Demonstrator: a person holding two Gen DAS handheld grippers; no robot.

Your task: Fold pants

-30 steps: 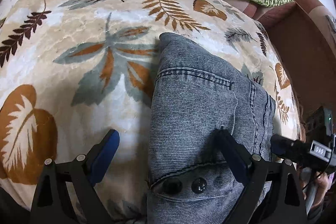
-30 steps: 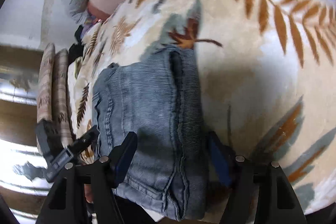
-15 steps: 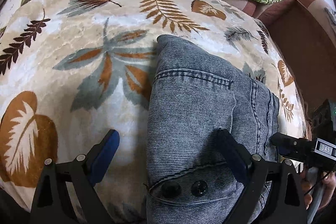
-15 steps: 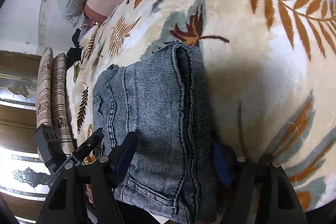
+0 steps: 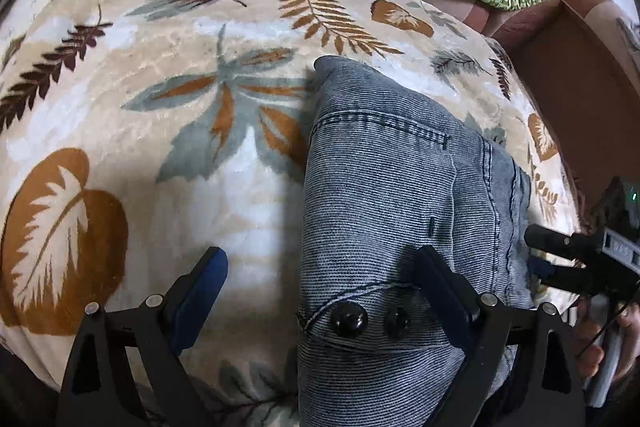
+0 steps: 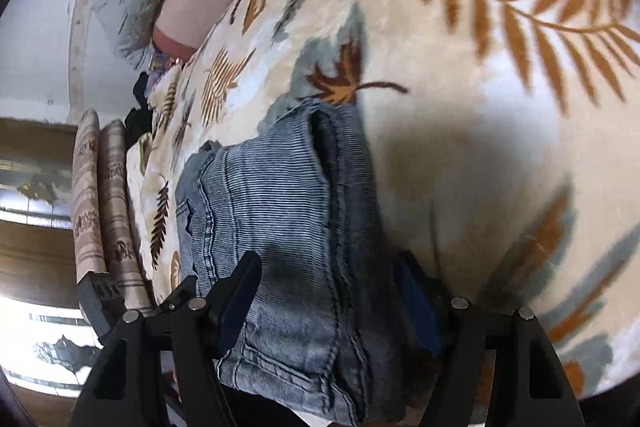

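Jeans point(image 5: 392, 187): folded bundle on the leaf-print blanket point(image 5: 160, 107)
Left gripper point(image 5: 324, 287): fingers spread wide — holding nothing
Right gripper point(image 6: 328, 291): fingers apart, straddling the jeans — not clamped

Left hand-held gripper point(image 5: 320, 275) — black frame of angular, strut-like arms, each arm carrying silver round-head screws near the finger joints. Fingers point(image 5: 200, 283) are faced with dark blue pads. Right hand-held gripper point(image 6: 332, 291) — same build: black struts, silver screws, blue-padded fingers point(image 6: 416, 299). Seen from the left wrist camera, its body at far right is black with a small grey label plate and a green light. Bare skin of the person's right hand point(image 5: 612, 339) shows below it, with a thin dark cable running alongside.
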